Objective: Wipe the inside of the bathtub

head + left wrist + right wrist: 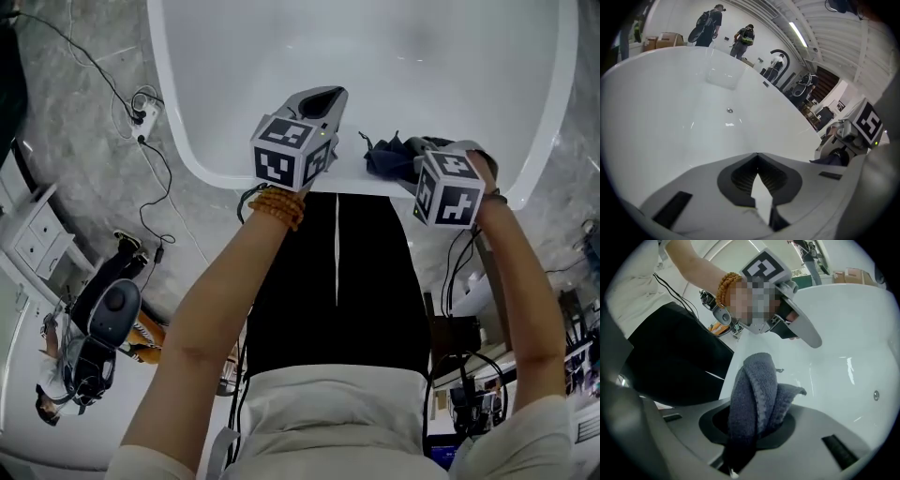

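Bunched between the jaws of my right gripper (755,425) is a dark grey cloth (757,394), folded over on itself and clamped firmly, with its loose end standing up past the fingertips. From the head view that cloth hangs just over the near rim of the white bathtub (192,159), above the edge and not down against the inner wall. My left gripper (757,153) has its tips drawn together with nothing in them; it hovers beside the right one, pointing out over the basin. Beyond both, the tub's interior looks smooth and bare, with a small drain (730,110) on the far slope. I judge the wiping proper is only at its start: the cloth is secured, but I cannot see it pressed to any inside surface. Next I'd need to lower the right gripper past the rim, lay the fold against the wall, and sweep without letting the jaws scrape the enamel.
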The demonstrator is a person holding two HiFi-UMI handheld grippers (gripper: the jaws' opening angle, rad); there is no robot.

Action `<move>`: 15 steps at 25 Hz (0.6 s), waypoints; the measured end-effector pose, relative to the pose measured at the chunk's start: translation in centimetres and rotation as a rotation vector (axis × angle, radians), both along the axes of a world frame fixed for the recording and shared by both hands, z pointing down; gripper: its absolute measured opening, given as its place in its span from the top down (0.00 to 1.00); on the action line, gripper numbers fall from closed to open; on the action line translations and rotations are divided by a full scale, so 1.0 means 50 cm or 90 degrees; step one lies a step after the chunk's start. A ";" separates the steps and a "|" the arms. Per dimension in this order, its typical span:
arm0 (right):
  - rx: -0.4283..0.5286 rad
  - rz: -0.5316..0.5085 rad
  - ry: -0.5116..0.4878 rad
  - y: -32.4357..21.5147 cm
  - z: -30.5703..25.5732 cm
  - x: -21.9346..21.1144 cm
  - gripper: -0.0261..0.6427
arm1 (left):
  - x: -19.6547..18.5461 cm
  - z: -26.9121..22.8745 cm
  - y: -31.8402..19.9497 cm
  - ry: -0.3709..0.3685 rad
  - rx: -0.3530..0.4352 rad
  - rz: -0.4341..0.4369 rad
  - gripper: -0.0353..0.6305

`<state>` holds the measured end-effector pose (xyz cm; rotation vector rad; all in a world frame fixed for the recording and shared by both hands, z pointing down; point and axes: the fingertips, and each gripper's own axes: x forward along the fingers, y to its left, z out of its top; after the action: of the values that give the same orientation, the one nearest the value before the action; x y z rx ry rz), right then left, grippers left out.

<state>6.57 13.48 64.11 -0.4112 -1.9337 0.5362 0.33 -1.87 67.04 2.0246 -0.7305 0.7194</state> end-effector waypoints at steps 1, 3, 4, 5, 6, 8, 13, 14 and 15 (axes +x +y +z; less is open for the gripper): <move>-0.002 0.001 -0.004 0.012 0.006 -0.001 0.82 | 0.000 0.008 0.011 0.000 0.002 0.003 0.95; -0.012 -0.004 -0.015 0.024 0.028 -0.004 0.81 | -0.003 0.028 0.022 -0.002 0.007 0.011 0.95; -0.017 -0.012 -0.019 0.022 0.038 -0.002 0.81 | -0.004 0.037 0.020 -0.004 0.009 0.013 0.95; -0.019 -0.020 -0.021 0.012 0.047 0.003 0.81 | -0.005 0.044 0.014 -0.006 0.010 0.013 0.95; -0.014 -0.023 -0.019 -0.004 0.056 0.010 0.81 | -0.005 0.050 0.005 -0.007 0.011 0.013 0.95; 0.010 -0.005 -0.004 -0.050 0.080 0.028 0.81 | -0.006 0.057 -0.013 -0.008 0.013 0.012 0.95; 0.064 0.037 0.064 -0.130 0.188 0.069 0.81 | -0.010 0.084 -0.036 -0.004 0.012 0.005 0.95; 0.074 0.042 0.077 -0.142 0.221 0.079 0.81 | -0.005 0.093 -0.041 -0.001 0.013 0.002 0.95; 0.083 0.044 0.091 -0.154 0.256 0.090 0.81 | 0.003 0.103 -0.049 0.002 0.015 0.000 0.95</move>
<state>11.08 5.77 76.89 -0.2183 -1.8378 0.4687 0.49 -4.33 72.22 2.0464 -0.7406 0.7114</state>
